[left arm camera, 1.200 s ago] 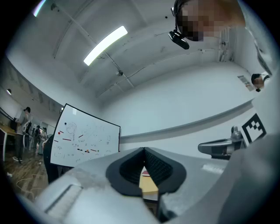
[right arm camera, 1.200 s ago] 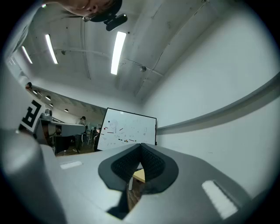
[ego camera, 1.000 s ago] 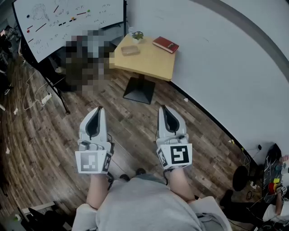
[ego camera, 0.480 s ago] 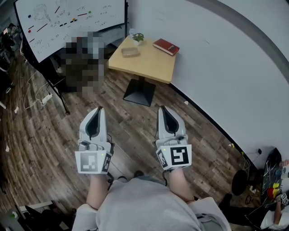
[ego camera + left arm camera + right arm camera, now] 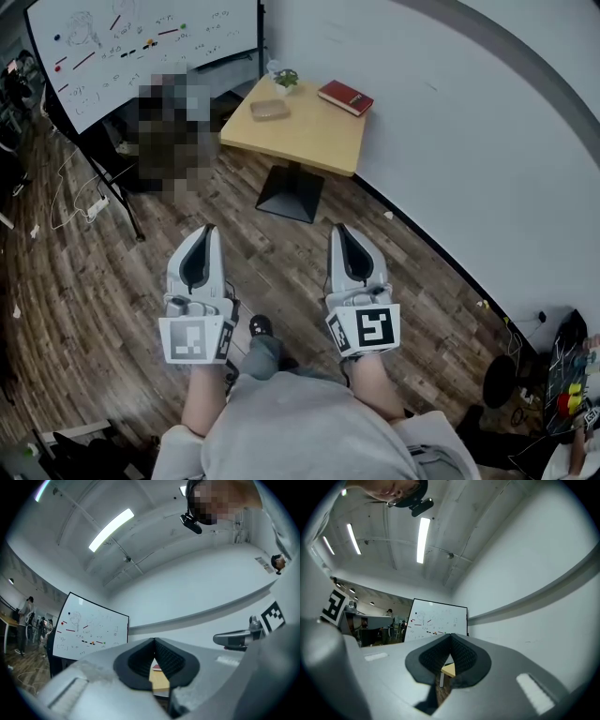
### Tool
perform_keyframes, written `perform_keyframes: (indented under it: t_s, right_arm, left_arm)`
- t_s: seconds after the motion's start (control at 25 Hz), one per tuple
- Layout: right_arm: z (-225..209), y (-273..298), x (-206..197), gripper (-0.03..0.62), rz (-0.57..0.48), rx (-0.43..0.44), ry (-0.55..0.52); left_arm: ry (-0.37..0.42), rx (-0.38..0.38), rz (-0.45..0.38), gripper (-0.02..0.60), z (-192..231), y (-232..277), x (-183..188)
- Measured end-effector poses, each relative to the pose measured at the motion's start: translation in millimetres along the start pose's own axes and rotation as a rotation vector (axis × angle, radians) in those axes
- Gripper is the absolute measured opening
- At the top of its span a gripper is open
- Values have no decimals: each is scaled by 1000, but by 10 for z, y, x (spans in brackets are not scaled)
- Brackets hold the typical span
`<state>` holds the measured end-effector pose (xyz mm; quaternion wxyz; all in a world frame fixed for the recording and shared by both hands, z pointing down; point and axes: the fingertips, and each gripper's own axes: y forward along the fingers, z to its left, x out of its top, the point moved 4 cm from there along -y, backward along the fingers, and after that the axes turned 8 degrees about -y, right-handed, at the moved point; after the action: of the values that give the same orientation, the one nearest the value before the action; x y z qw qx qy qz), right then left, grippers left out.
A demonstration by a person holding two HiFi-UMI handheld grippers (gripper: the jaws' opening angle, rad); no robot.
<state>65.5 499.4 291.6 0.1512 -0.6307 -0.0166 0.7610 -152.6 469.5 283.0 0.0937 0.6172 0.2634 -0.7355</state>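
Both grippers closed and empty, held over a wood floor, table ahead.
Room: dark plank floor [image 5: 84, 281], white wall [image 5: 469, 141] with a grey band on the right, whiteboard [image 5: 141, 42] at far left. Small table [image 5: 300, 141] by the wall carries a red book [image 5: 344, 96], a shallow dish [image 5: 269, 110] and a small plant [image 5: 285, 77]. Left gripper [image 5: 208, 229] and right gripper [image 5: 337, 226] sit side by side in mid-air, pointing toward the table, well apart from it. In both gripper views the jaw tips meet with nothing clamped; the table edge shows through the slot below the tips.
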Motion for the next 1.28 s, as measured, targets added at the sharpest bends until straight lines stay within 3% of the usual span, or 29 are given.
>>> perform_keyframes:
  t_s: [0.56, 1.28]
  right_arm:
    - [-177, 1129, -215, 2, 7, -3, -16]
    - [3, 2441, -473, 2, 15, -47, -33]
  left_arm:
    - [1, -13, -1, 5, 584, 995, -159]
    - [-12, -52, 1, 5, 1632, 1996, -336]
